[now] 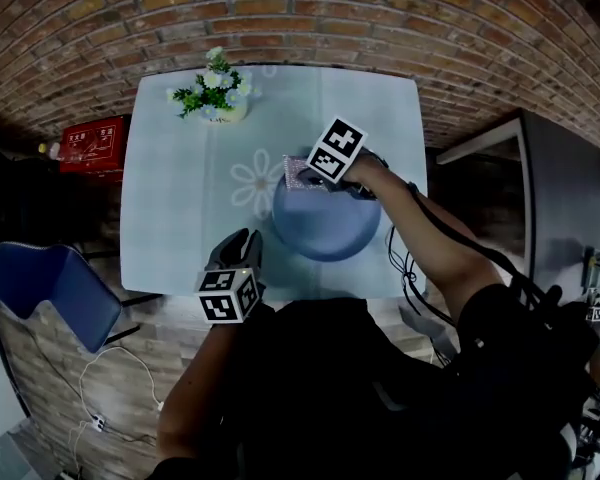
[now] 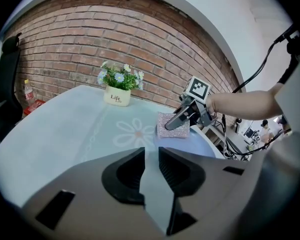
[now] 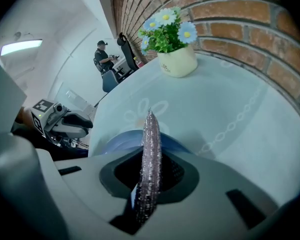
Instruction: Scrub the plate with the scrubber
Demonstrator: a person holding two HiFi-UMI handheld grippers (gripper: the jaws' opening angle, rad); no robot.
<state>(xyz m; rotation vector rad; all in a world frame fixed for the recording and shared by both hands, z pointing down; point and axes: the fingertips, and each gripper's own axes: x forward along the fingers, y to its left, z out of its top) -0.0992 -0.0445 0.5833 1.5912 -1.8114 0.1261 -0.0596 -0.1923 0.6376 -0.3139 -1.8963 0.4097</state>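
A round blue plate (image 1: pixel 328 230) lies on the pale table (image 1: pixel 180 198), right of its middle. My right gripper (image 1: pixel 315 176) is shut on a glittery pink-silver scrubber (image 1: pixel 299 173), held on edge over the plate's far left rim. In the right gripper view the scrubber (image 3: pixel 150 154) stands upright between the jaws, with the plate (image 3: pixel 117 141) just beyond. My left gripper (image 1: pixel 238 244) hovers at the table's front edge, left of the plate. Its jaws stand apart with nothing between them. The left gripper view shows the scrubber (image 2: pixel 172 128) and the right gripper (image 2: pixel 182 119) ahead.
A small white pot of flowers (image 1: pixel 216 93) stands at the table's far left. A brick wall (image 1: pixel 300 8) runs behind. A red crate (image 1: pixel 90 143) and a blue chair (image 1: pixel 50 293) are left of the table. A dark cabinet (image 1: pixel 565 198) stands to the right.
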